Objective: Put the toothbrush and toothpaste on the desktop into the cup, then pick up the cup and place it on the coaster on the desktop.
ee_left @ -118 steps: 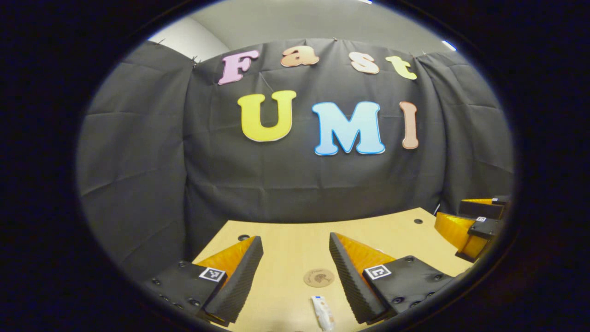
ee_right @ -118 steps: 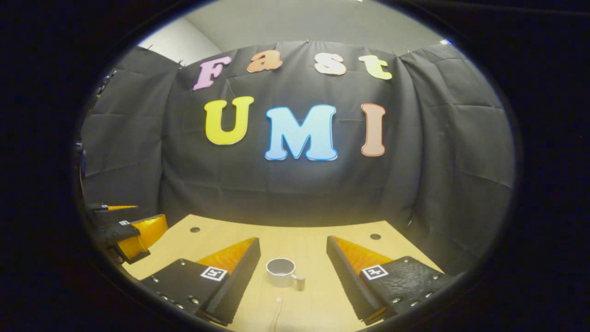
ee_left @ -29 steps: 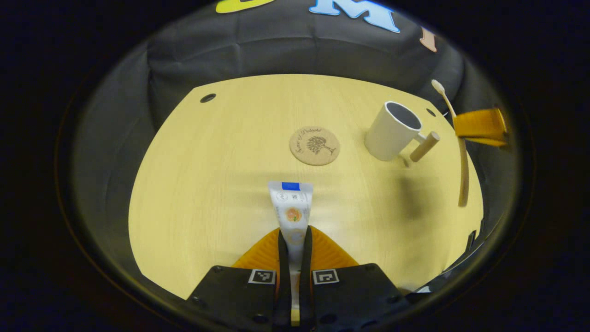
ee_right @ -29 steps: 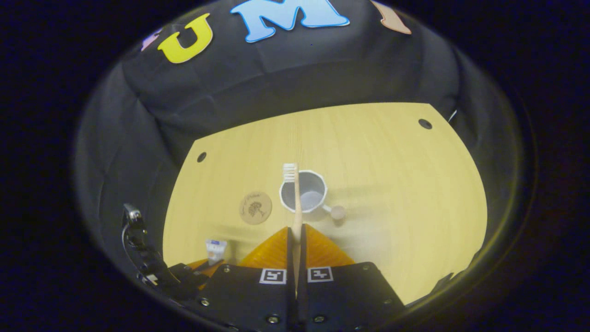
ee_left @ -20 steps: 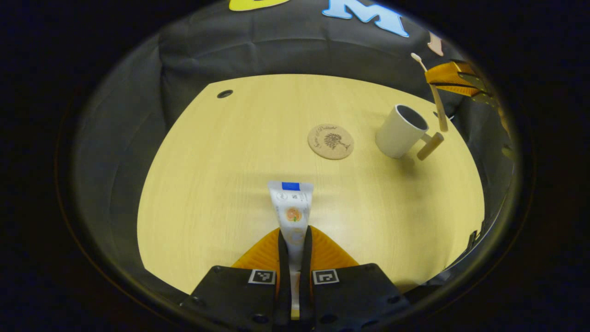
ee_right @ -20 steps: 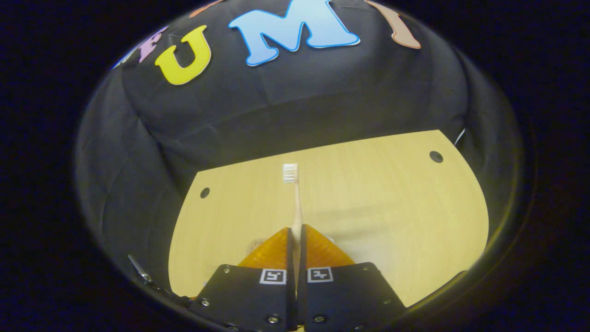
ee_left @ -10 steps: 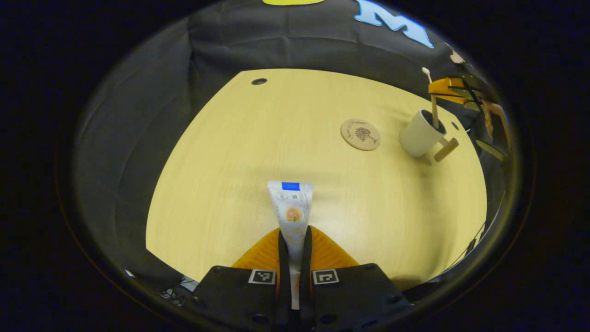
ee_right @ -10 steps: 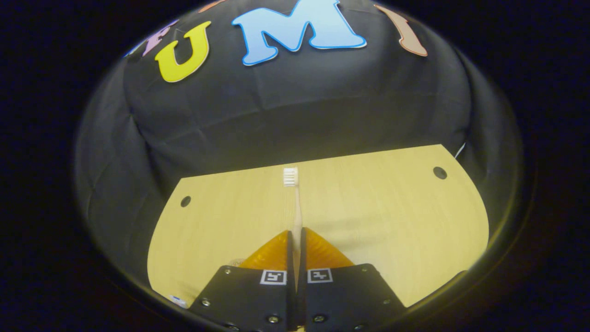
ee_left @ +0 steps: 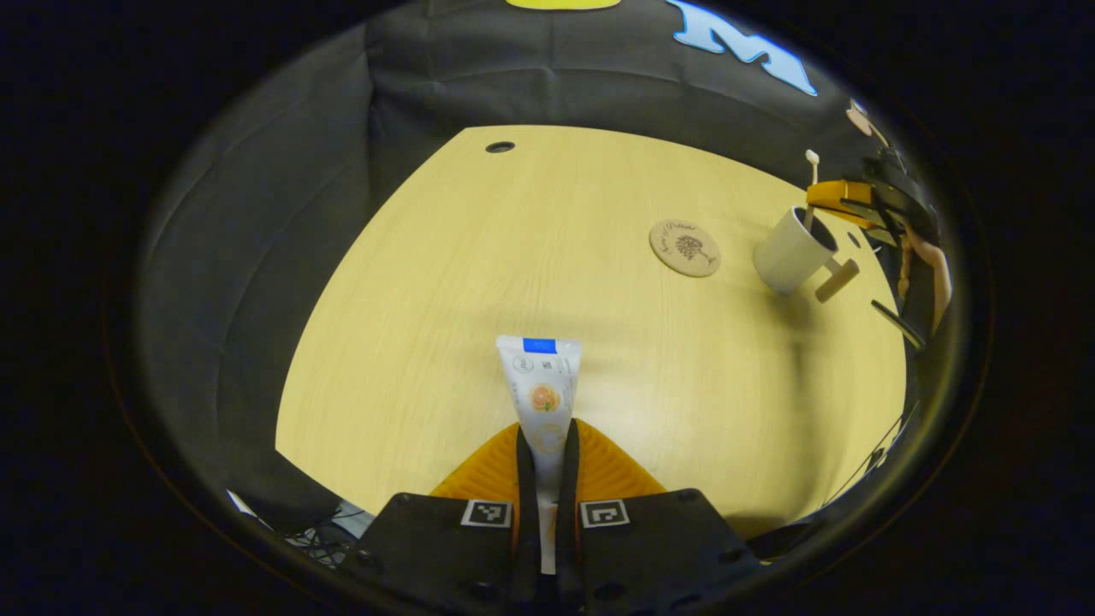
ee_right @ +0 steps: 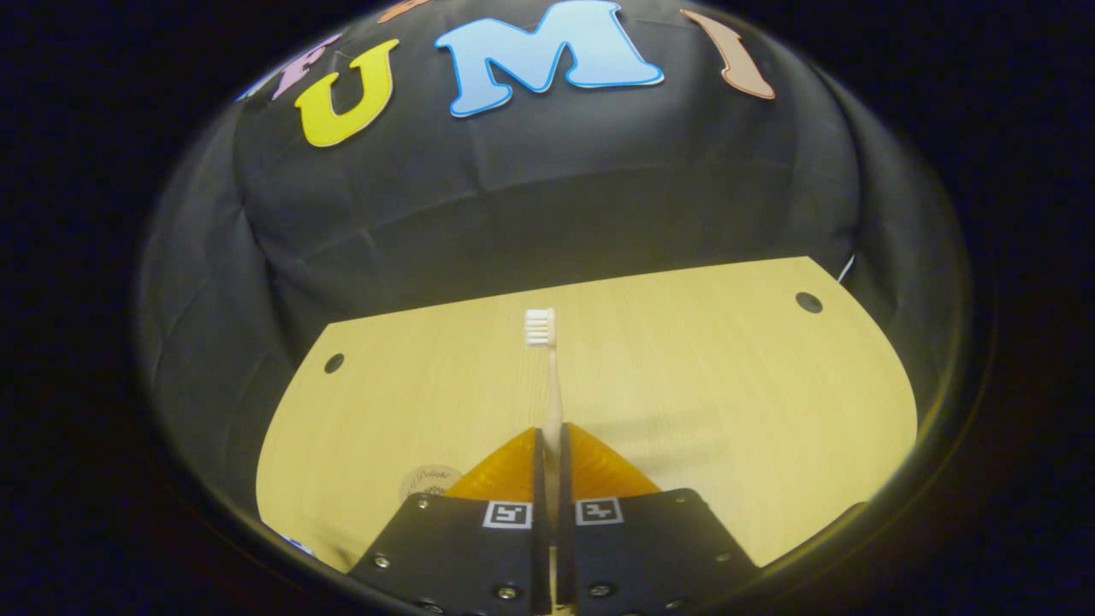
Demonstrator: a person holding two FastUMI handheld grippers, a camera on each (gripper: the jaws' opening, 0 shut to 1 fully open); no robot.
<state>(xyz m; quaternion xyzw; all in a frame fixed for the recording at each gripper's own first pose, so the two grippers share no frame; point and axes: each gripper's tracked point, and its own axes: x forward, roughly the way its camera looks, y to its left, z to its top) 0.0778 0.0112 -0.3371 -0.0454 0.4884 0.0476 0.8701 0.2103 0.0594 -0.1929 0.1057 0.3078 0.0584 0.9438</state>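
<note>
My left gripper [ee_left: 545, 441] is shut on a white toothpaste tube [ee_left: 541, 389], whose flat blue-tipped end sticks out forward above the wooden desktop [ee_left: 479, 282]. In the left gripper view, far right, the white cup [ee_left: 789, 253] with a wooden handle stands beside the round cork coaster [ee_left: 684, 248]. The right gripper [ee_left: 843, 198] holds the toothbrush [ee_left: 809, 184] upright over the cup, its lower end inside the mouth. In the right gripper view, my right gripper [ee_right: 548, 438] is shut on the toothbrush [ee_right: 547, 376], bristles pointing away; the coaster [ee_right: 426, 482] peeks out at lower left.
The desktop [ee_right: 684, 385] has dark round holes near its far corners [ee_right: 807, 302] [ee_left: 500, 147]. Black cloth walls close in behind the desk. A hand [ee_left: 928, 274] holds the right gripper at the far right of the left gripper view.
The left gripper has swung left with the toothpaste, so cup and coaster slid right. The right gripper lowered the toothbrush's end into the cup, still holding it.
</note>
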